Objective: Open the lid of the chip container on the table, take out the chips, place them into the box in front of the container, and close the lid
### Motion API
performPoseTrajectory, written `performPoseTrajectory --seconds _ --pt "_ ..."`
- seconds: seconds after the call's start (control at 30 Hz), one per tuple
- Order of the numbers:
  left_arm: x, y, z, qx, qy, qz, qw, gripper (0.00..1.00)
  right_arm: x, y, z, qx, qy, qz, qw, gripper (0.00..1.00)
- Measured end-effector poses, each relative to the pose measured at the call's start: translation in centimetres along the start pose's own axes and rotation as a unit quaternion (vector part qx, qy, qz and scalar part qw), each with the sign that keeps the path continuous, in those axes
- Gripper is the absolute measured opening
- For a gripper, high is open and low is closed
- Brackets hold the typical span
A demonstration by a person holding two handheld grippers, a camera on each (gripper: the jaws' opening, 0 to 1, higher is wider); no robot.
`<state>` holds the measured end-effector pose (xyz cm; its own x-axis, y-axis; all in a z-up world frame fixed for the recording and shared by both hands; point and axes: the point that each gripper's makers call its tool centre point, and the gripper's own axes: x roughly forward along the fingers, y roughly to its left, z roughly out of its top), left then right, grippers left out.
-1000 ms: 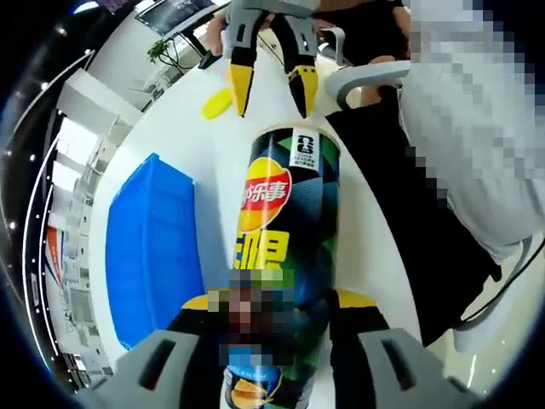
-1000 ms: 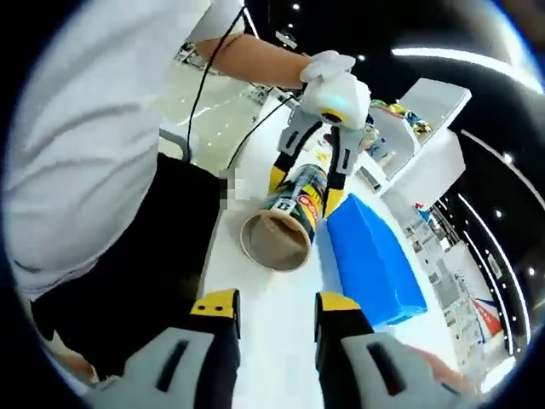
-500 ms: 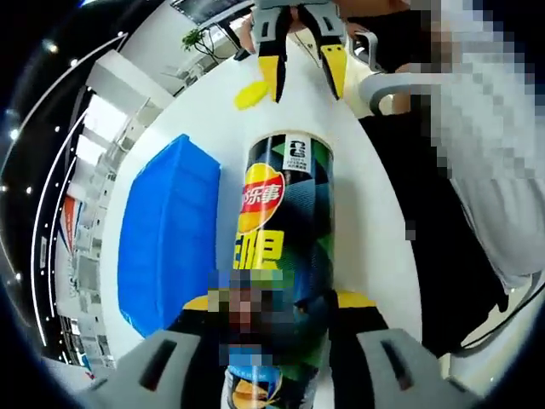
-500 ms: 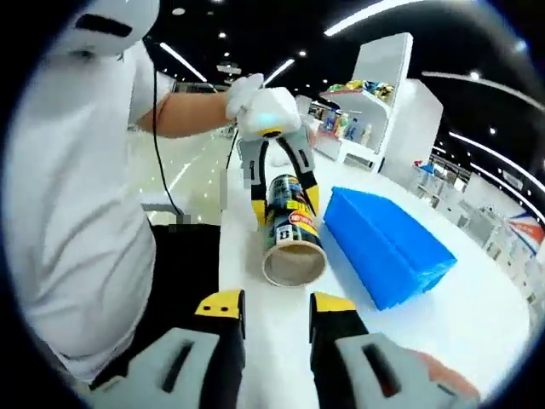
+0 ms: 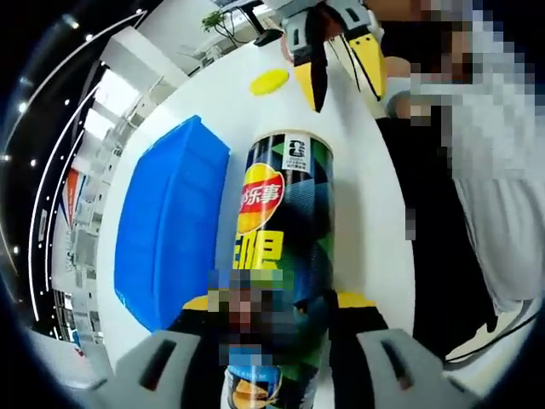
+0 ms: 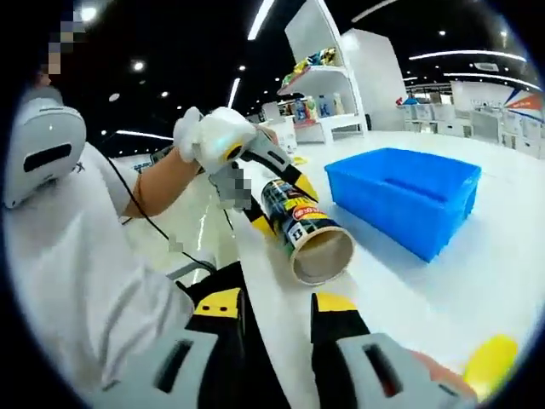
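**Chip can held on its side, lid off, beside the blue box**

Left gripper view. The left gripper [image 5: 271, 311] grasps the chip can [image 5: 285, 230] near its base, one yellow-tipped jaw on each side of the tube. The can extends straight ahead from between the jaws, lying along the white table [image 5: 366, 187]. Just to the left of the jaws and the can stands the blue box [image 5: 166, 226], close alongside but apart from the can. Beyond the far end of the can hangs the right gripper [image 5: 341, 68], its two yellow tips pointing toward the can's mouth and standing apart with nothing between them. Left of those tips a yellow lid [image 5: 269, 82] lies flat on the table, well apart from the can. A person's dark trousers and light top occupy the right side.

Right gripper view. The right gripper [image 6: 272, 307] is released, its jaws parted and empty. Ahead of them the can [image 6: 308, 232] lies tilted with its open mouth turned toward the camera; the contents cannot be made out. The left gripper [image 6: 268, 200], held in a white-gloved hand [image 6: 213, 136], clamps the can's far end. The box [image 6: 409, 196] stands ahead and to the right of the jaws, open side up. The lid [image 6: 490, 362] lies close to the right of the jaws.
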<state>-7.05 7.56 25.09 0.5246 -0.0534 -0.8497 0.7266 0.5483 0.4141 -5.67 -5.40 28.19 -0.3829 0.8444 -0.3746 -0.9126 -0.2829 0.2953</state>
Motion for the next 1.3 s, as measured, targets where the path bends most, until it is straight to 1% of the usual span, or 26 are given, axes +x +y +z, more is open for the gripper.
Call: performPoseTrajectory --seconds 0.03,0.1,0.13,0.17,0.2,0.27,0.33,0.37,0.4,0.43,0.5,0.53,0.57,0.7,0.73,0.83,0.87,0.9,0.93,0.97,1.03,1.1,1.13,1.2,1.27,1.3 --pt "0.0 0.0 0.0 -0.001 0.000 0.000 1.0000 0.47 0.0 -0.7 -0.2 0.010 0.010 -0.013 0.9998 0.30" --pt "0.0 0.0 0.0 0.000 -0.001 -0.001 1.0000 0.47 -0.3 -1.6 0.3 0.025 -0.002 -0.021 0.9995 0.27" --pt "0.0 0.0 0.0 -0.002 -0.004 -0.002 1.0000 0.47 -0.4 -2.1 0.1 0.057 0.005 -0.031 0.9979 0.25" --pt "0.0 0.0 0.0 -0.002 -0.004 -0.002 1.0000 0.47 -0.4 -2.4 0.2 0.079 0.004 -0.032 0.9963 0.24" --pt "-0.1 0.0 0.0 -0.002 -0.004 -0.002 1.0000 0.47 -0.3 -2.9 0.6 0.119 -0.009 -0.032 0.9923 0.23" --pt "0.0 0.0 0.0 -0.002 -0.004 -0.002 1.0000 0.47 -0.3 -4.0 0.2 0.192 0.006 -0.042 0.9806 0.23" --pt "0.0 0.0 0.0 -0.001 -0.006 -0.003 1.0000 0.47 -0.1 -4.7 0.0 0.209 0.010 -0.048 0.9767 0.22" --pt "0.0 0.0 0.0 -0.002 -0.007 -0.003 1.0000 0.47 0.1 -5.1 0.1 0.212 0.005 -0.055 0.9757 0.22" --pt "0.0 -0.1 0.1 -0.001 -0.008 -0.004 1.0000 0.47 0.3 -5.7 -0.1 0.239 0.011 -0.065 0.9688 0.22" --pt "0.0 -0.1 0.1 -0.001 -0.009 -0.004 1.0000 0.47 0.5 -5.6 0.3 0.247 -0.003 -0.064 0.9668 0.21" --pt "0.0 -0.1 0.2 -0.001 -0.010 -0.005 0.9999 0.47 1.0 -6.1 0.5 0.283 -0.008 -0.072 0.9565 0.21" --pt "0.0 -0.1 0.2 0.000 -0.010 -0.006 0.9999 0.47 1.4 -6.0 0.8 0.305 -0.013 -0.062 0.9501 0.21" --pt "0.0 -0.1 0.2 0.001 -0.009 -0.006 0.9999 0.47 1.5 -5.9 0.8 0.310 -0.012 -0.053 0.9493 0.21" --pt "0.2 -0.2 0.1 0.015 0.005 -0.005 0.9999 0.48 2.4 -5.6 0.6 0.310 -0.005 -0.047 0.9497 0.20" --pt "0.2 -0.2 0.1 0.019 0.006 -0.005 0.9998 0.48 2.6 -5.5 0.5 0.316 -0.003 -0.042 0.9477 0.20" --pt "0.2 -0.1 0.0 0.018 0.001 -0.007 0.9998 0.48 3.1 -5.3 0.4 0.339 -0.003 -0.032 0.9401 0.20" --pt "0.2 -0.1 0.0 0.019 -0.001 -0.007 0.9998 0.48 3.4 -5.1 0.2 0.353 0.000 -0.027 0.9351 0.20" --pt "0.2 -0.2 0.1 0.019 -0.003 -0.007 0.9998 0.48 3.5 -5.1 0.3 0.358 -0.001 -0.023 0.9335 0.20" --pt "0.2 -0.2 0.1 0.019 -0.005 -0.006 0.9998 0.48 3.8 -4.9 0.7 0.373 -0.008 -0.008 0.9277 0.20" --pt "0.2 -0.1 0.1 0.018 -0.007 -0.006 0.9998 0.48 3.9 -4.9 0.6 0.372 -0.007 -0.006 0.9282 0.17" --pt "0.2 -0.1 0.1 0.020 -0.010 -0.005 0.9997 0.48 4.2 -4.7 0.8 0.390 -0.004 0.009 0.9209 0.14" --pt "0.1 -0.2 0.1 0.022 -0.011 -0.003 0.9997 0.48 4.5 -5.0 0.8 0.394 -0.005 0.008 0.9191 0.13" --pt "0.1 -0.2 0.1 0.022 -0.011 -0.002 0.9997 0.48 4.5 -5.0 0.9 0.400 -0.004 0.018 0.9163 0.13" --pt "0.1 -0.3 0.1 0.025 -0.012 0.000 0.9996 0.47 4.6 -5.1 0.8 0.406 -0.003 0.017 0.9138 0.13" --pt "0.1 -0.2 0.1 0.025 -0.015 0.002 0.9996 0.47 4.6 -4.5 1.0 0.411 -0.008 0.028 0.9112 0.09" --pt "0.1 -0.4 0.2 0.032 -0.017 0.004 0.9993 0.47 4.7 -4.1 1.4 0.430 -0.016 0.042 0.9017 0.06"
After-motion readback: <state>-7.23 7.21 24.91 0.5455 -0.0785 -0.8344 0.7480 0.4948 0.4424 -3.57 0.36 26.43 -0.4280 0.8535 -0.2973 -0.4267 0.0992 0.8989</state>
